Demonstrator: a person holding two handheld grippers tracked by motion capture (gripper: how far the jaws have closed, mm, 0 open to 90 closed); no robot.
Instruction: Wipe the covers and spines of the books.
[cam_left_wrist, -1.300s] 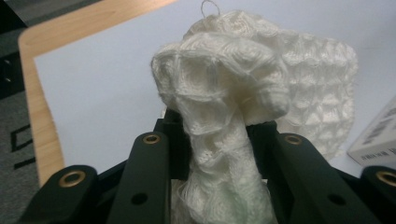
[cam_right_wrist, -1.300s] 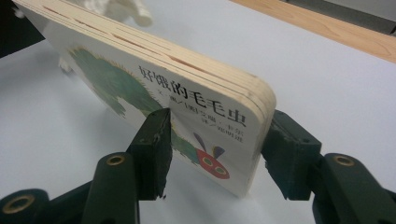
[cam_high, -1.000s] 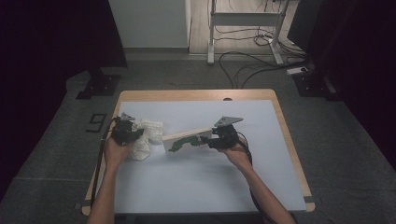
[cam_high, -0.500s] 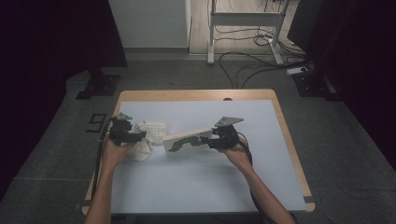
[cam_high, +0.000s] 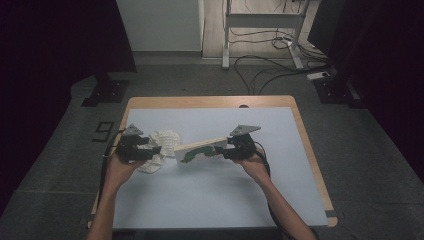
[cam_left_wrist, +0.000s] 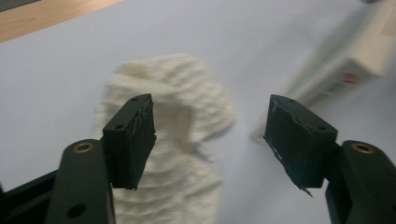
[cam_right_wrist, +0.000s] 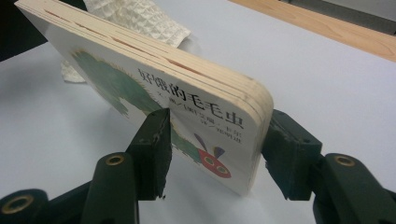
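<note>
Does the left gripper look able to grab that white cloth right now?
Probably yes. The left gripper has just been opening; nothing is between its jaws, and the white cloth lies just ahead, unblocked. The book sits off to the side.

The left gripper (cam_left_wrist: 210, 140) has let go of the cream knitted cloth (cam_left_wrist: 173, 140) — its jaws, closed a second ago, opened wide and then narrowed a little, with nothing pressed between them — and it has pulled back and lifted slightly from the cloth.
</note>
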